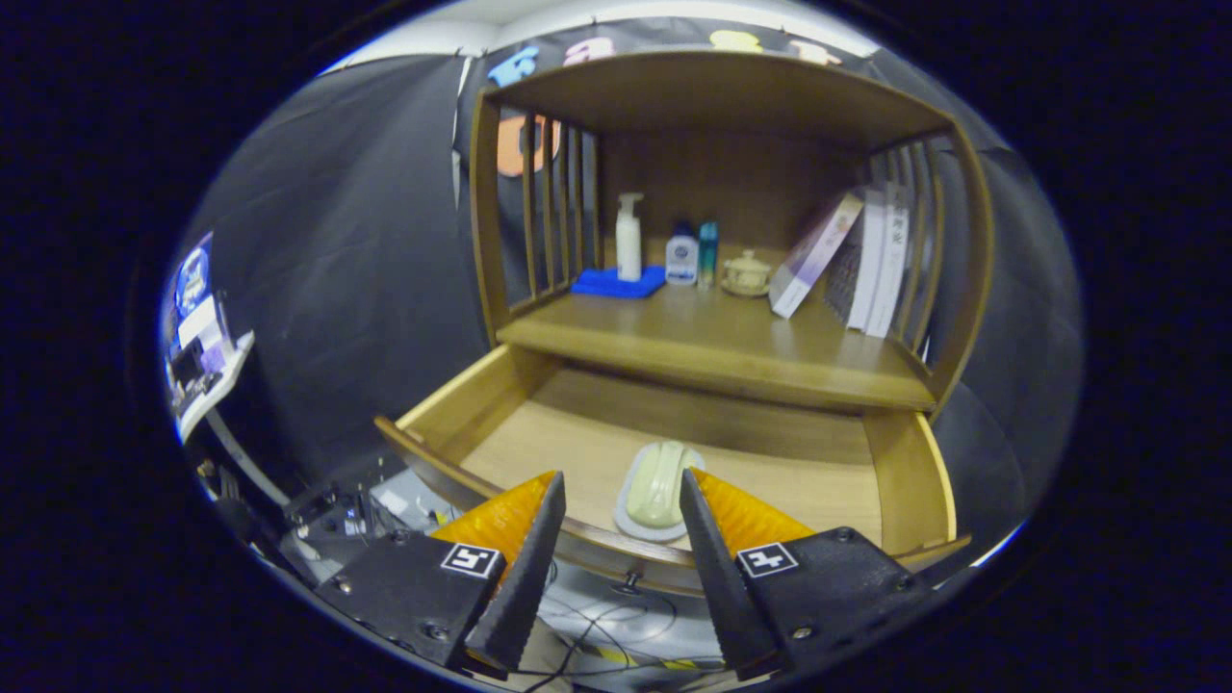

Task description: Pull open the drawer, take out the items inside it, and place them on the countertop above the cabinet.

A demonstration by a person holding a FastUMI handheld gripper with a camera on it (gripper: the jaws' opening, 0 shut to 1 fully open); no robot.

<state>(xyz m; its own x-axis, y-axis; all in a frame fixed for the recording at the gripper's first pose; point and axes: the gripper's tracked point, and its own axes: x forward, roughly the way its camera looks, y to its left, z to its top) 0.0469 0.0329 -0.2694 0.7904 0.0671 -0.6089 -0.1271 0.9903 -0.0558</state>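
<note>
The wooden drawer (pixel 895 472) is pulled out beneath the countertop (pixel 712 346) of the cabinet. Inside it, near the front wall, lies a pale green rounded item on a white oval dish (pixel 656 489). My gripper (pixel 621 496) hovers above the drawer's front edge, open, with the pale item showing in the gap between the fingertips and slightly beyond them. Nothing is held between the fingers. The drawer's knob (pixel 630 580) shows below the front panel.
On the countertop's back stand a white pump bottle (pixel 628 237) on a blue cloth (pixel 618 282), two small bottles (pixel 691 255), a lidded ceramic jar (pixel 746 274) and leaning books (pixel 852 255). A shelf roof and slatted sides enclose it. Cables lie on the floor below.
</note>
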